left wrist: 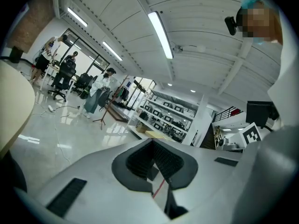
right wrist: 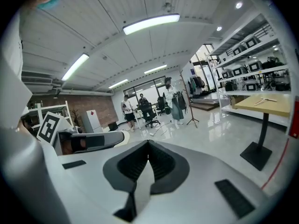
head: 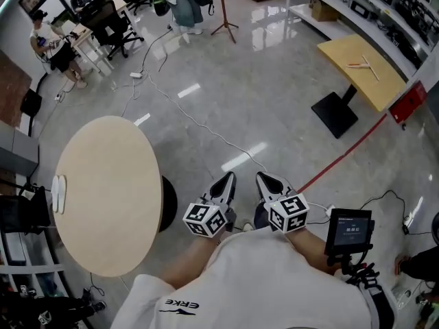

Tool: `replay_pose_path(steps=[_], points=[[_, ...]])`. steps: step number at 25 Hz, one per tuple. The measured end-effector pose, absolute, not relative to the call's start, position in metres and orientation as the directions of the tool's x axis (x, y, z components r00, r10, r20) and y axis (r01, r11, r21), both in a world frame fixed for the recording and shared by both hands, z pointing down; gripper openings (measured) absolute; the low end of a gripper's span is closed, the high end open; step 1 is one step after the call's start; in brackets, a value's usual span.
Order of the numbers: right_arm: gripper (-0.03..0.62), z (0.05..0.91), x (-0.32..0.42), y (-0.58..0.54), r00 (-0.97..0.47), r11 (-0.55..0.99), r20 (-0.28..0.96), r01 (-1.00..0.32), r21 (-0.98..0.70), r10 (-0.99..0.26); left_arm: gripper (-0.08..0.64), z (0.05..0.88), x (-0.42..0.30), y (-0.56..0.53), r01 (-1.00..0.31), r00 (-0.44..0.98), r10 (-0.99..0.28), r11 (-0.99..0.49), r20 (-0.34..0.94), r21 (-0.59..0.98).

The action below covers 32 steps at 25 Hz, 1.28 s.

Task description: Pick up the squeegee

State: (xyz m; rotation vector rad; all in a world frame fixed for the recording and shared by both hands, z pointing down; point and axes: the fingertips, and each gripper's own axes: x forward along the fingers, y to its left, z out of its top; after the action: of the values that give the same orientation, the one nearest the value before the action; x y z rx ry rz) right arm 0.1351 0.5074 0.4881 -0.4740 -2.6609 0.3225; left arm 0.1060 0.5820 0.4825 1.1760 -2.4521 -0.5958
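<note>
While you hold both grippers side by side over the floor (head: pixel 260 101), your left gripper (head: pixel 230 177) has its fingers pressed together with nothing between them. Right gripper (head: pixel 263 177): same, closed and empty, touching nothing. Squeegee (head: pixel 60 192) lies flat at the left rim of the round table (head: pixel 110 197), well apart from both grippers.

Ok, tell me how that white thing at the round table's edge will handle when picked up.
The white thing, likely the squeegee, looks small and flat, so probably light. It lies at the table rim, so a push could slide it off the smooth top. Stiff or floppy: too small to tell.
</note>
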Motion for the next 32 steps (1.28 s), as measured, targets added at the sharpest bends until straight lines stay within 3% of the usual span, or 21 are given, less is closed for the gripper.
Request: replay_pose_path(steps=[19, 32], points=[[0.005, 0.514, -0.042, 0.344, -0.856, 0.895, 0.311, 0.320, -0.311, 0.413, 0.003, 0.503, -0.068, 0.414, -0.648, -0.618, -0.776, 0.593, 0.124, 0.478], [0.005, 0.517, -0.069, 0.257, -0.928, 0.947, 0.337, 0.044, -0.319, 0.157, 0.003, 0.502, -0.107, 0.311, -0.807, -0.326, -0.936, 0.349, 0.133, 0.476]])
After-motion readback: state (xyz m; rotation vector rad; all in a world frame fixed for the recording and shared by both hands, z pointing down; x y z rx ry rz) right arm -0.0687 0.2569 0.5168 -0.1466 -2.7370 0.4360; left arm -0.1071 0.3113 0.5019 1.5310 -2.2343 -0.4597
